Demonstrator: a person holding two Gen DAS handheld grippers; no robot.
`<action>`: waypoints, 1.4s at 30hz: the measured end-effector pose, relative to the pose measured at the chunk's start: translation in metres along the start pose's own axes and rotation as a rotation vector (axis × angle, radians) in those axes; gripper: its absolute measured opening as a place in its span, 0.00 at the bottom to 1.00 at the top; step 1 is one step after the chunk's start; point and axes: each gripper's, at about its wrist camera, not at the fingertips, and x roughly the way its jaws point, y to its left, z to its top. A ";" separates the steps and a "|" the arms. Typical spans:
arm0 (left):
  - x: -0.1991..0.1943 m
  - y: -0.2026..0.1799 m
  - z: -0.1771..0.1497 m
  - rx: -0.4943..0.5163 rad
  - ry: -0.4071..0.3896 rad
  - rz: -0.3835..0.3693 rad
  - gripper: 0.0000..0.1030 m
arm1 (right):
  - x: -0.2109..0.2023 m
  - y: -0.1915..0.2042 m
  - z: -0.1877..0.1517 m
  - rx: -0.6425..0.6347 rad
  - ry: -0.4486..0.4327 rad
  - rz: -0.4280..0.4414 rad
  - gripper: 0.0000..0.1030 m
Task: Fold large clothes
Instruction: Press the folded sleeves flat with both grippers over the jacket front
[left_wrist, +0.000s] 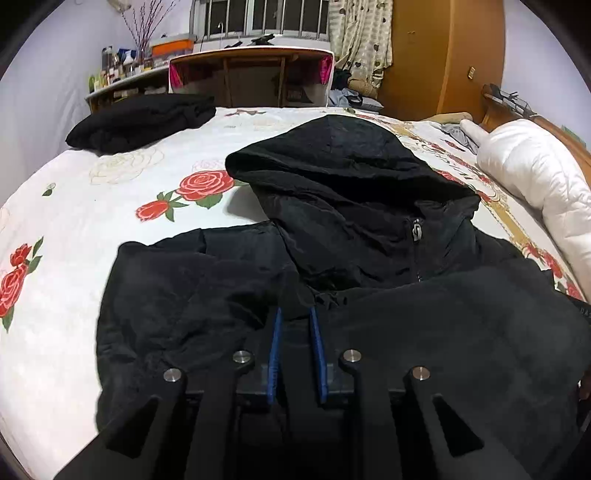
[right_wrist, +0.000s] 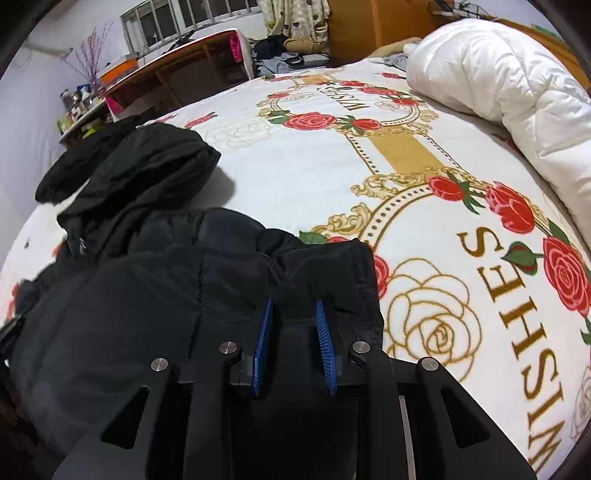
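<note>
A black hooded jacket (left_wrist: 369, 221) lies on the bed, its hood (left_wrist: 332, 155) pointing away and its zip pull (left_wrist: 417, 229) showing at the collar. The lower part is doubled up over the body. My left gripper (left_wrist: 295, 314) is shut on a bunched edge of this black fabric, which covers its blue pads' tips. In the right wrist view the same jacket (right_wrist: 147, 295) fills the left half. My right gripper (right_wrist: 294, 314) is shut on a thick fold of the fabric near the jacket's right edge (right_wrist: 365, 280).
A rose-printed bedspread (right_wrist: 424, 229) covers the bed. A folded black garment (left_wrist: 140, 122) sits at the far left corner. A white quilt (right_wrist: 509, 92) is rolled along the right side. A wooden desk (left_wrist: 251, 74) and a cluttered shelf (left_wrist: 122, 66) stand beyond the bed.
</note>
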 end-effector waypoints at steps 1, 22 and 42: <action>0.003 0.000 -0.002 -0.007 0.000 -0.004 0.17 | 0.002 0.000 -0.001 -0.002 -0.001 -0.001 0.24; -0.061 0.000 -0.042 -0.049 0.065 -0.040 0.16 | -0.062 0.040 -0.046 -0.120 0.032 0.106 0.25; -0.155 0.015 0.023 -0.040 -0.027 -0.104 0.48 | -0.142 0.042 0.005 -0.038 -0.030 0.245 0.56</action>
